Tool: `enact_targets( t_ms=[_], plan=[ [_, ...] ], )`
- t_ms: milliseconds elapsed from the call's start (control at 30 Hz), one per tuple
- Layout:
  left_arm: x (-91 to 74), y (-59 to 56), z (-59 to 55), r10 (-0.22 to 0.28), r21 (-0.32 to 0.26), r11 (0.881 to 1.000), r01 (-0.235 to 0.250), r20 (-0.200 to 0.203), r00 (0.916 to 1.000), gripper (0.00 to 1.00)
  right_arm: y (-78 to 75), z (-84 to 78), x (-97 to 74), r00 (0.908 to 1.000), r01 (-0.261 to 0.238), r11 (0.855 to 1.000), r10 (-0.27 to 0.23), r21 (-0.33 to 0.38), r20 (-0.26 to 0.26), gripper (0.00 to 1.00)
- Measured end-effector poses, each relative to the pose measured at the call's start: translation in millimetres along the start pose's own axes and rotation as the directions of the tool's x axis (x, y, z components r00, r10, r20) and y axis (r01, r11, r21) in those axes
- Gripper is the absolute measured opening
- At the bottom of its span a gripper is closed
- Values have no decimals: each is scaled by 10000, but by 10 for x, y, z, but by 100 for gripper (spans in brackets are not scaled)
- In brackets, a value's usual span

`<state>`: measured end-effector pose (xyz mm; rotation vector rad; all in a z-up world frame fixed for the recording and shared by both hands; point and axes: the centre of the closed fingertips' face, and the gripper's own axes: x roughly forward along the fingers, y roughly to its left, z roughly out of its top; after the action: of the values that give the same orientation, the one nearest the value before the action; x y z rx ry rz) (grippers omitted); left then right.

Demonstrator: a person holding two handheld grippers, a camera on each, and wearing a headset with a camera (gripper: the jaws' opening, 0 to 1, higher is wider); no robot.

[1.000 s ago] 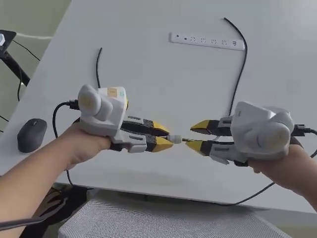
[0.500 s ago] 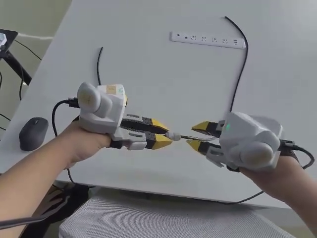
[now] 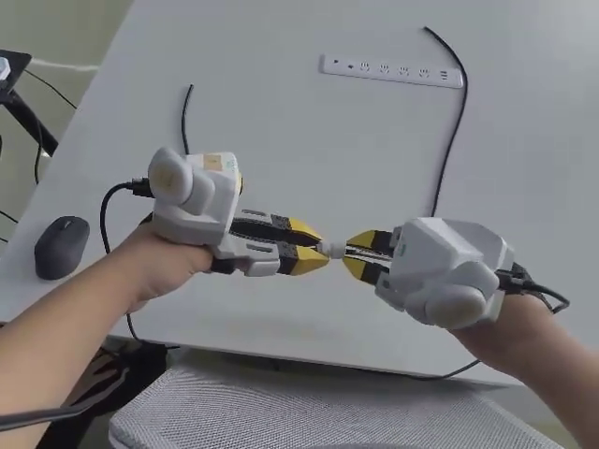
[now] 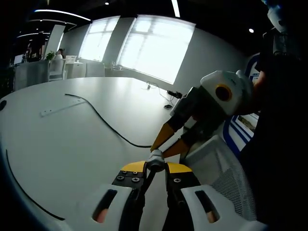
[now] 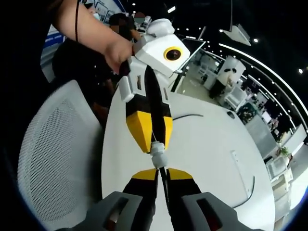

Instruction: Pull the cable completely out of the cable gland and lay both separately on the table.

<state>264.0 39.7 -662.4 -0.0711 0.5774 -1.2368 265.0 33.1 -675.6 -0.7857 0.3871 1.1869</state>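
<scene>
Head view: clamps cable with right gripper, jaws wide a moment ago, now narrow and tip to tip with left gripper, itself pinching gland above near bench edge. Grip set on both ends, probably; pull apart next, cable not yet out.

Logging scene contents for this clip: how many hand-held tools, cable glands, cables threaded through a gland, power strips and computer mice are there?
2 tools: left tool, right tool
1 cable gland
1 cable through the gland
1 power strip
1 mouse
Total: 6
</scene>
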Motion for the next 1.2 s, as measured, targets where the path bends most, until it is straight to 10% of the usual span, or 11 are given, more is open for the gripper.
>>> enact_targets(
  t_ms=[767, 1200],
  plan=[
    [-8, 72, 110, 368, 330, 9987, -377, 289, 9989, 15, -226, -136, -55, 9970, 756, 9858, -724, 1498, -270, 0],
    [-18, 81, 137, 543, 599, 9966, -560, 305, 9981, 15, -337, -486, -120, 9880, 1540, 8973, -1334, 4138, -785, 0]
  ],
)
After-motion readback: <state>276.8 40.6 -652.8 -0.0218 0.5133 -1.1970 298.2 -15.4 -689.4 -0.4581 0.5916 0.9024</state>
